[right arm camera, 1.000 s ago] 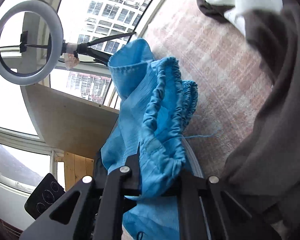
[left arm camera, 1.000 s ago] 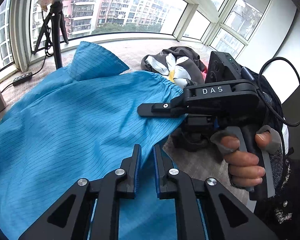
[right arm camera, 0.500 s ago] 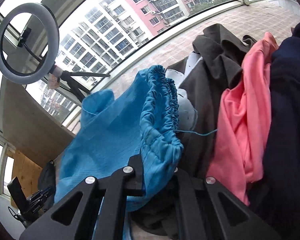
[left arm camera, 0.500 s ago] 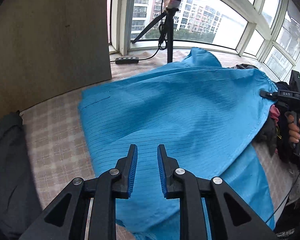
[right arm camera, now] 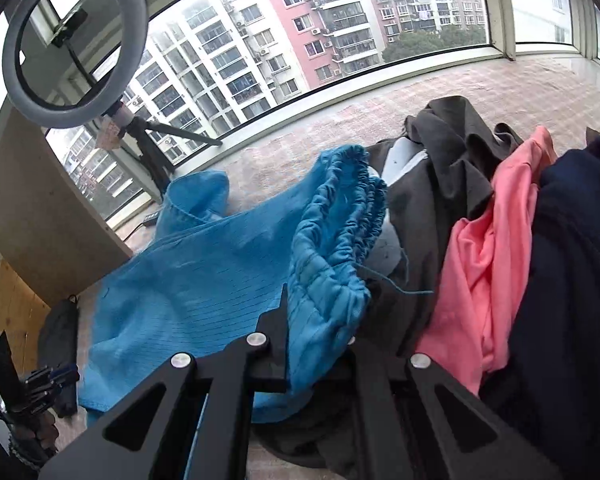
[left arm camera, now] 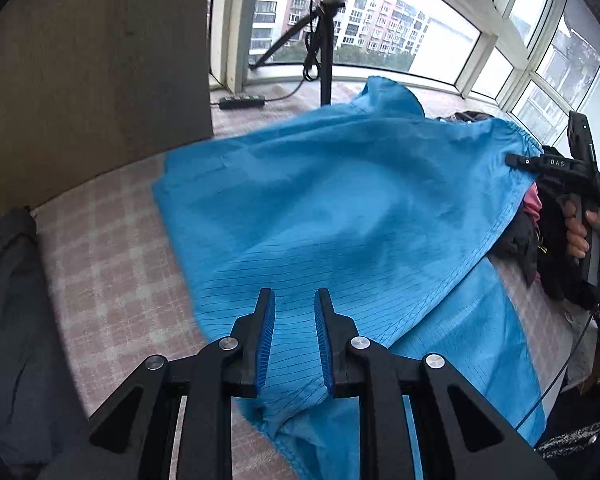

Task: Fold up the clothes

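A bright blue pinstriped garment point(left arm camera: 340, 208) hangs stretched between my two grippers above the pink checked cover point(left arm camera: 112, 272). My left gripper point(left arm camera: 295, 294) is at the bottom of the left wrist view, shut on a bunched hem of the blue garment. My right gripper point(right arm camera: 324, 300) is shut on the gathered elastic waistband point(right arm camera: 340, 216). It also shows in the left wrist view, where the right gripper point(left arm camera: 514, 159) pinches the garment's far right corner, with a hand point(left arm camera: 578, 236) on its grip. A lower layer of the garment point(left arm camera: 468, 360) lies flat on the cover.
A heap of clothes lies to the right: a grey-brown piece point(right arm camera: 444, 168), a pink one point(right arm camera: 484, 264), a dark navy one point(right arm camera: 572, 264). A ring light on a tripod point(right arm camera: 72, 44) stands by the window. A wooden board point(left arm camera: 92, 72) and a dark bundle point(left arm camera: 8, 300) are on the left.
My left gripper has drawn away from the right one, and the blue garment now spans wide between them. The right wrist view has swung level, bringing the heap of clothes into sight.
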